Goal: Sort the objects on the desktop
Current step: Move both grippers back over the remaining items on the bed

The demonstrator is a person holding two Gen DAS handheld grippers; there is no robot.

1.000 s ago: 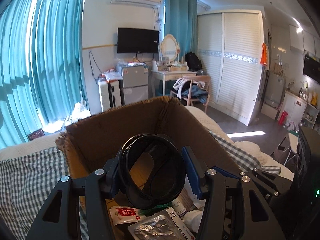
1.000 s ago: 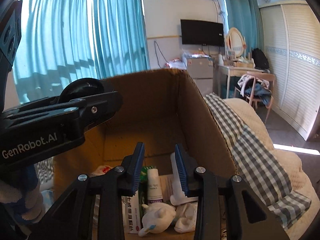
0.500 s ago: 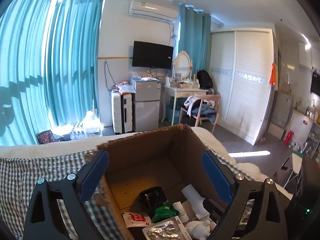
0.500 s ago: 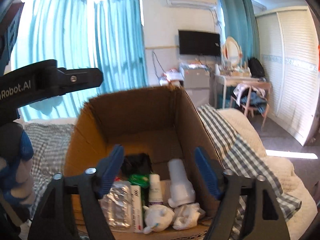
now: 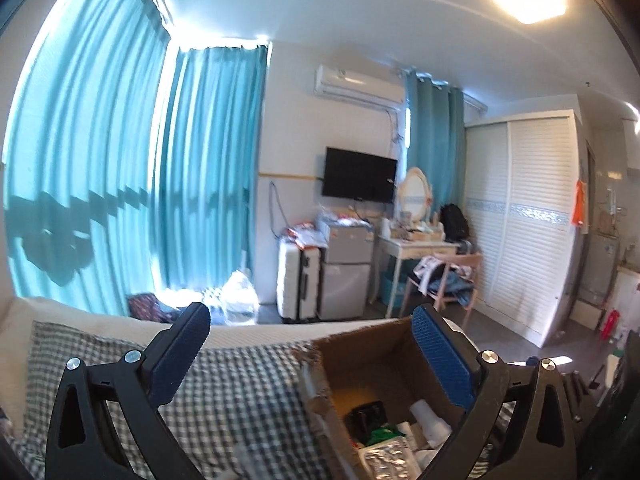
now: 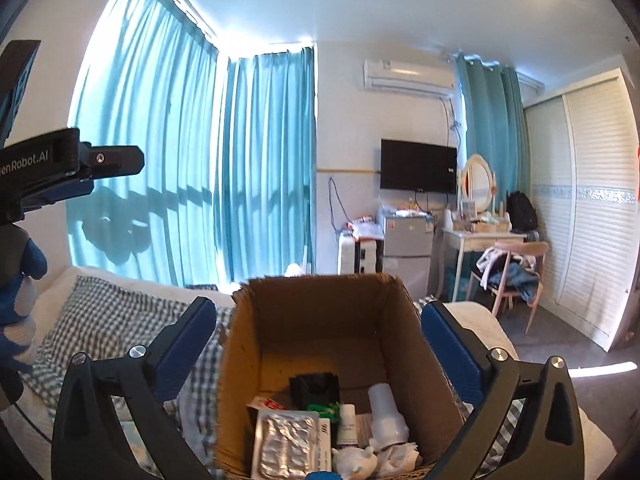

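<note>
An open cardboard box point(image 6: 316, 320) stands on a checked cloth and holds several small items: a black round object point(image 6: 314, 388), a silver blister pack point(image 6: 286, 446), a white bottle point(image 6: 384, 412), a small tube point(image 6: 346, 426) and a green packet. My right gripper point(image 6: 320, 352) is open and empty, raised above the box. My left gripper point(image 5: 316, 352) is open and empty, raised left of the box point(image 5: 380, 356); it also shows at the left edge of the right wrist view point(image 6: 60, 168).
The checked cloth point(image 5: 240, 392) covers a bed around the box. Beyond it are teal curtains point(image 6: 180, 180), a small fridge point(image 6: 406, 244), a suitcase, a dressing table with a chair point(image 6: 508, 276) and a white wardrobe point(image 5: 528, 240).
My left gripper opened and let the black round object drop into the box. Both grippers opened wide, rose and pulled back from the box.
</note>
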